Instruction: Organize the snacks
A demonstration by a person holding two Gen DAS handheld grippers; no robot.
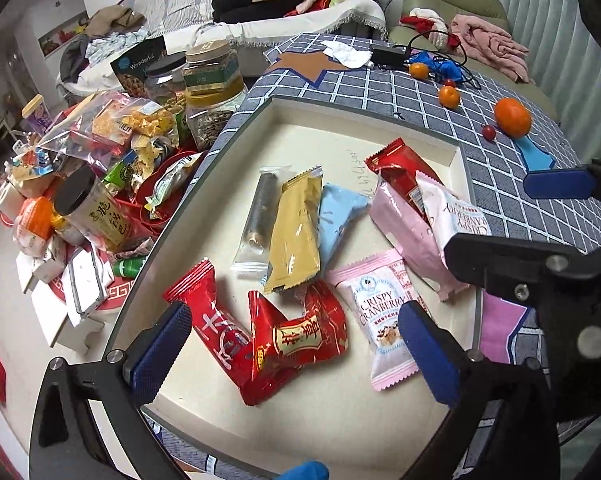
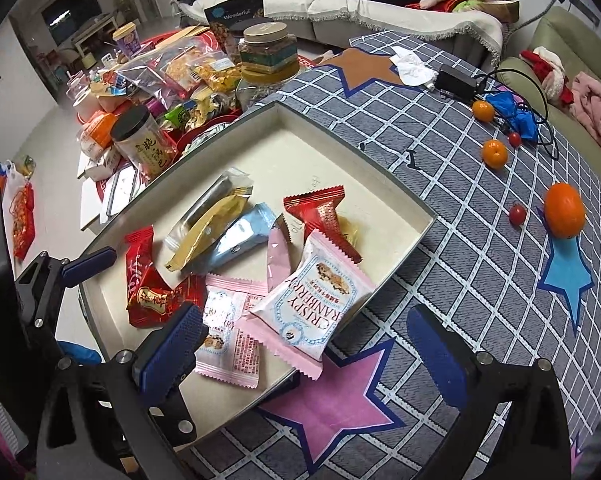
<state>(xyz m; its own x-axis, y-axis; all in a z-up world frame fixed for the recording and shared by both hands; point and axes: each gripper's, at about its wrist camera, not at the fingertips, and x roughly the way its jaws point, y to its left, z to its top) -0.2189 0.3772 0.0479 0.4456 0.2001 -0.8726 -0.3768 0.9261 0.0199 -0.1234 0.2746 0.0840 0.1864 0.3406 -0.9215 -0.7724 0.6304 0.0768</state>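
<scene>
Item: shallow cream tray, set on a desk covered with a grey checked cloth with star patches.

Contents, all loose and overlapping: clear sleeve holding a dark bar; gold packet lying against it; pale blue packet beside the gold; two red packets crossed at the near edge; red packet at the far right; plain pink packet under it; two cranberry packets, one flat in the tray, the other propped on the tray's right rim and overhanging the cloth.

Step in hand, as judged: sorting was part done. Snacks were gathered in the tray but not yet ordered by kind, and nothing was being carried.

Left claw: spread wide, holding nothing, hovering over the crossed red packets and the flat cranberry packet, angled steeply down.

Right claw: likewise spread wide and empty, angled steeply down over the tray's near right corner, with the overhanging cranberry packet just ahead of its gap.

Next move, as judged: lower one claw over a single wrapper's edge and close on it alone; the overhanging packet was the freest pick. The slick, overlapping wrappers could slide or lift together.

Not in tray: oranges and small red fruits on the cloth; jars and bagged snacks heaped beyond the desk's left edge.
</scene>
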